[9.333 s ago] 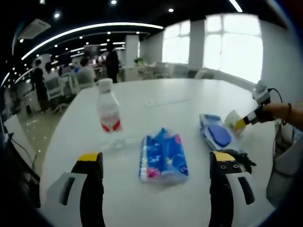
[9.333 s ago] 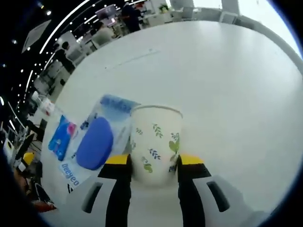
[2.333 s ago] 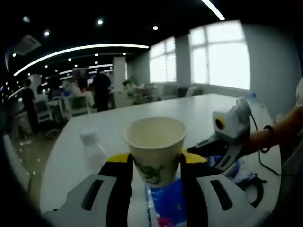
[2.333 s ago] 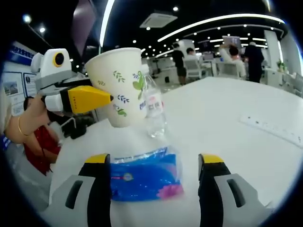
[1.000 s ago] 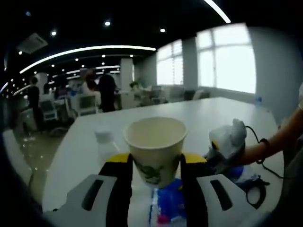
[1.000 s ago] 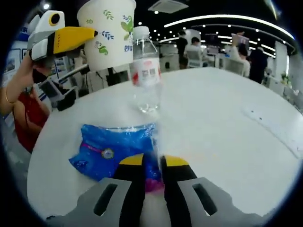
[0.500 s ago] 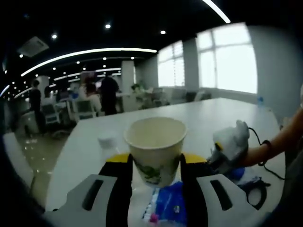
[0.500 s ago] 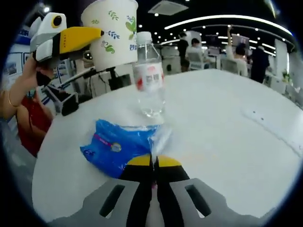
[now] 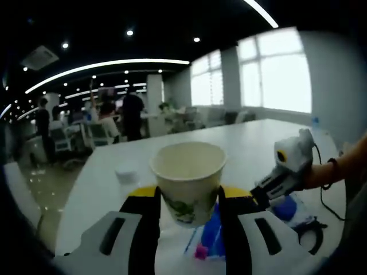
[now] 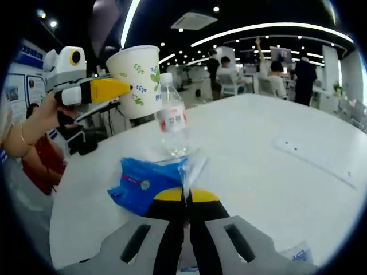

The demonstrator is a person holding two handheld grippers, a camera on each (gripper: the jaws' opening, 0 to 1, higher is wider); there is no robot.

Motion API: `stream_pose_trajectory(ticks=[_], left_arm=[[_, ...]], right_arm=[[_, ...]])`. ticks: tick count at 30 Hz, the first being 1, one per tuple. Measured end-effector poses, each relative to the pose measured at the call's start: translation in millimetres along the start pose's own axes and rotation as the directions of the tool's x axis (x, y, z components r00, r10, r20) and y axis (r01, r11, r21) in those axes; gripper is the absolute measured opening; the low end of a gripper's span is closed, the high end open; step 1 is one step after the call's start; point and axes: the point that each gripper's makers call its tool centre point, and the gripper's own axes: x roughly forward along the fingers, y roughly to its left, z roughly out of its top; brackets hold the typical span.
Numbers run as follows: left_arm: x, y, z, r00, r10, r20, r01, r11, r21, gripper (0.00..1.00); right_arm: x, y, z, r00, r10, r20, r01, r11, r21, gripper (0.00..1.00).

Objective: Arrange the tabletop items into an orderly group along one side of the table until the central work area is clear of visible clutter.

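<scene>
Lifted since a moment ago, the blue tissue pack (image 10: 150,183) now hangs tilted off the white tabletop (image 10: 275,183), pinched by its clear end seam in the right gripper (image 10: 184,201), whose fingers are pressed together on the film. The pack's long axis runs away from those fingers toward the person's left, with the water bottle (image 10: 172,123) standing upright just beyond it. In the left gripper view, the left gripper (image 9: 188,200) has its fingers clamped on a leaf-printed paper cup (image 9: 188,182), held upright above the table; the pack (image 9: 211,236) shows low behind the cup. It looks soft and crinkly, so it will likely swing when carried to the side.
</scene>
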Motion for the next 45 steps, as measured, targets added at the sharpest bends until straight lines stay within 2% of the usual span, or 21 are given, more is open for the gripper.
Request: stream_pose_trajectory(ticks=[8,15,21,33,39,42,44,45], left_arm=[[6.4,2.8,-6.6,0.999,0.038,-0.009,-0.038,0.999,0.009,0.37],[18.6,-0.5,-18.5,0.999,0.041,-0.017,-0.041,0.999,0.029,0.37],[27.9,-1.4,-29.6,0.998,0.051,-0.028,-0.05,0.998,0.022,0.37],[47.9,0.6,-49.1,0.996,0.083,-0.032,-0.084,0.996,-0.02,0.37],[56.7,-0.8,-54.5,0.996,0.09,-0.028,-0.091,0.996,-0.017,0.37],[63.1,-1.8,-58.0,0.996,0.086,-0.026,-0.086,0.996,0.025,0.37],[65.8,-3.6,-60.1,0.996,0.089,-0.032,-0.085,0.992,0.098,0.37],[66.9,-5.2,-61.2,0.996,0.088,-0.034,-0.084,0.991,0.102,0.37]], right_arm=[[-42.1,-15.2,-3.7,0.998,-0.066,0.022,0.065,0.998,0.018,0.01],[-74.2,-28.9,1.0,0.992,-0.118,0.053,0.116,0.993,0.034,0.01],[-94.0,-40.7,1.4,0.986,-0.156,0.062,0.154,0.988,0.034,0.01],[-115.1,-55.5,-1.2,0.977,-0.202,0.072,0.196,0.977,0.079,0.01],[-122.8,-62.9,-1.7,0.971,-0.225,0.08,0.217,0.971,0.1,0.01],[-128.5,-69.8,-1.3,0.965,-0.245,0.09,0.233,0.964,0.129,0.01],[-130.5,-72.7,-1.9,0.963,-0.255,0.091,0.241,0.961,0.135,0.01],[-132.1,-75.1,-2.2,0.961,-0.262,0.091,0.248,0.959,0.14,0.01]])
